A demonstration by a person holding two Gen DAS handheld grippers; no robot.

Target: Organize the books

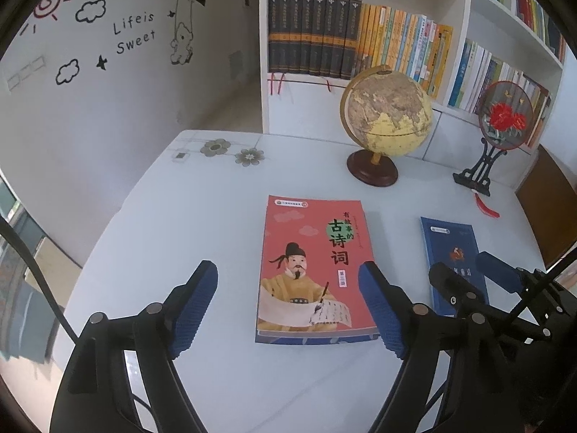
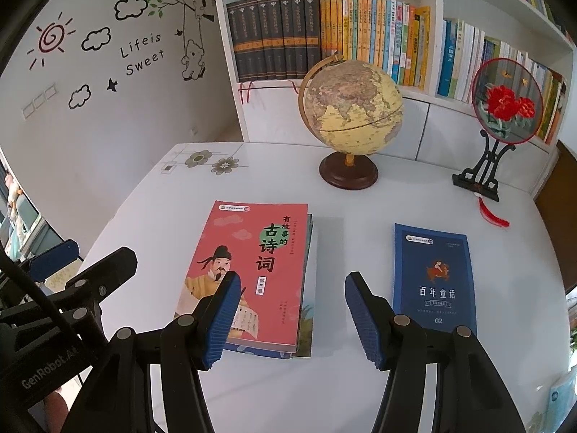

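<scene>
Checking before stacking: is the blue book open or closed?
Closed. The blue book lies flat on the table, front cover up, no pages showing.

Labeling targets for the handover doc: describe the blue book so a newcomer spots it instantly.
Start at the white table in front of the bookshelf. On its right half, nearer than the globe, lies the blue book, flat and alone. Its neighbour, the red book, is bigger and tops a stack.
</scene>
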